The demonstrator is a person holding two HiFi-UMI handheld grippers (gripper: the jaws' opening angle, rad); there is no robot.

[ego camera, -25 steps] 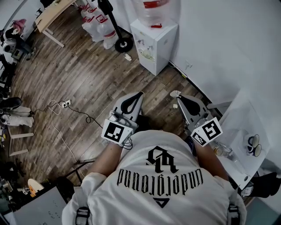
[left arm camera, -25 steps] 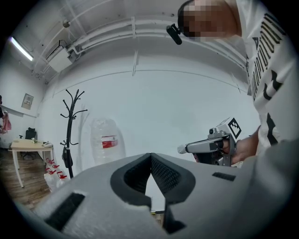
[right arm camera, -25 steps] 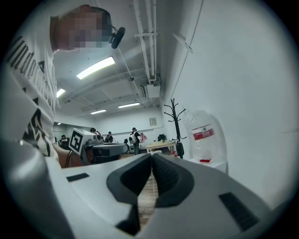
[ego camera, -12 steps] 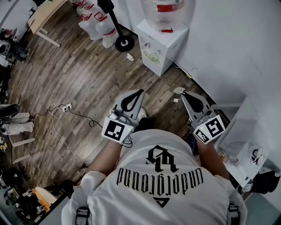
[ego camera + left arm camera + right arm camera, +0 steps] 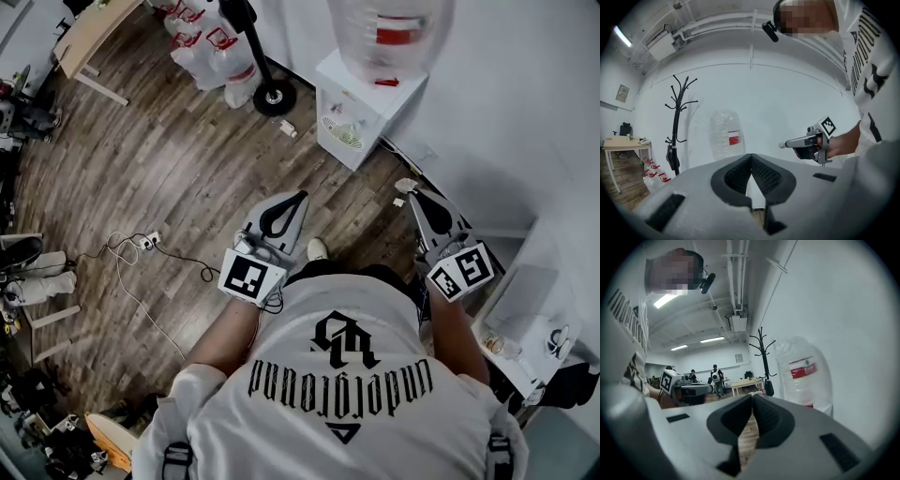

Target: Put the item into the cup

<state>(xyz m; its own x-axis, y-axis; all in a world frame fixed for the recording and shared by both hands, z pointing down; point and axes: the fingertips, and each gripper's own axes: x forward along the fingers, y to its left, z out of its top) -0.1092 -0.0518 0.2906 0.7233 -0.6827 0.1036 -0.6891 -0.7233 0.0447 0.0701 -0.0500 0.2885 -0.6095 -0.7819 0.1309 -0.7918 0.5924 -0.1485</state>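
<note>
I see no cup in any view. My right gripper (image 5: pixel 409 187) is held out over the wooden floor, pointing toward the water dispenser (image 5: pixel 361 108). Its jaws are together, and a small white item (image 5: pixel 405 185) sits pinched at their tips. The left gripper view shows this gripper (image 5: pixel 782 146) from the side, with the same pale bit at its tip. My left gripper (image 5: pixel 300 196) is held out beside it, shut with nothing between its jaws. In each gripper's own view the dark pads (image 5: pixel 751 174) (image 5: pixel 752 416) meet at the tip.
A large water bottle (image 5: pixel 389 33) tops the dispenser against the white wall. A coat stand's base (image 5: pixel 274 97) and spare bottles (image 5: pixel 211 47) stand at the left of it. A white table (image 5: pixel 525 300) is at my right. A cable (image 5: pixel 141 246) lies on the floor.
The dispenser and wall have slid rightward and upward in the head view as the person turns. Both grippers keep their pose relative to the body, jaws unchanged.
</note>
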